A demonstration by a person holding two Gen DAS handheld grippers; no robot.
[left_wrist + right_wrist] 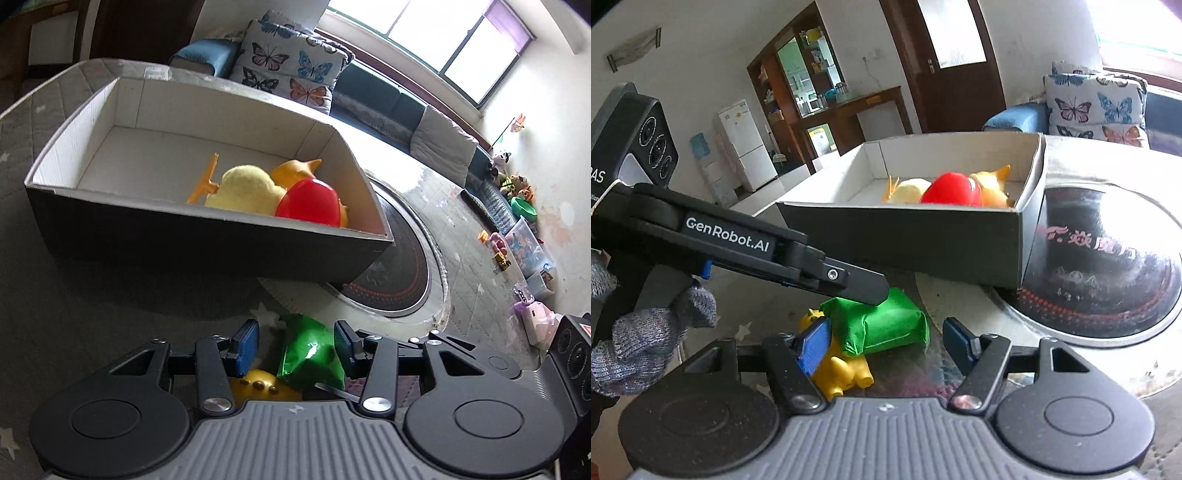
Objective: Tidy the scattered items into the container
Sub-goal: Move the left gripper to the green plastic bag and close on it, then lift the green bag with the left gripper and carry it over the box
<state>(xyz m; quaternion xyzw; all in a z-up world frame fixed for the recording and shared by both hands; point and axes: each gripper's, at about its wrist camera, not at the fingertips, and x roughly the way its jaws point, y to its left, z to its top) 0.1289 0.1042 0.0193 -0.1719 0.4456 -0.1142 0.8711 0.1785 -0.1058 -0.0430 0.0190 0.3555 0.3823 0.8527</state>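
Observation:
A green packet [310, 354] lies on the grey cloth-covered table, partly over a yellow toy [258, 384]. My left gripper [295, 347] is open and straddles the packet; its right pad is close to the packet and its left pad stands apart. In the right wrist view the left gripper [875, 291] comes in from the left, fingertip over the green packet [886, 325]. My right gripper [886, 343] is open, just short of the packet and the yellow toy [842, 369]. Behind stands the dark box [184, 236] [905, 240], holding a red toy [310, 203], a yellow plush [243, 188] and an orange toy [295, 170].
A round black cooker plate [1100, 258] is set into the table right of the box, whose corner overhangs it. A butterfly cushion [291, 66] and a sofa lie beyond. A gloved hand [646, 343] holds the left gripper. Toys and bins line the far wall [517, 229].

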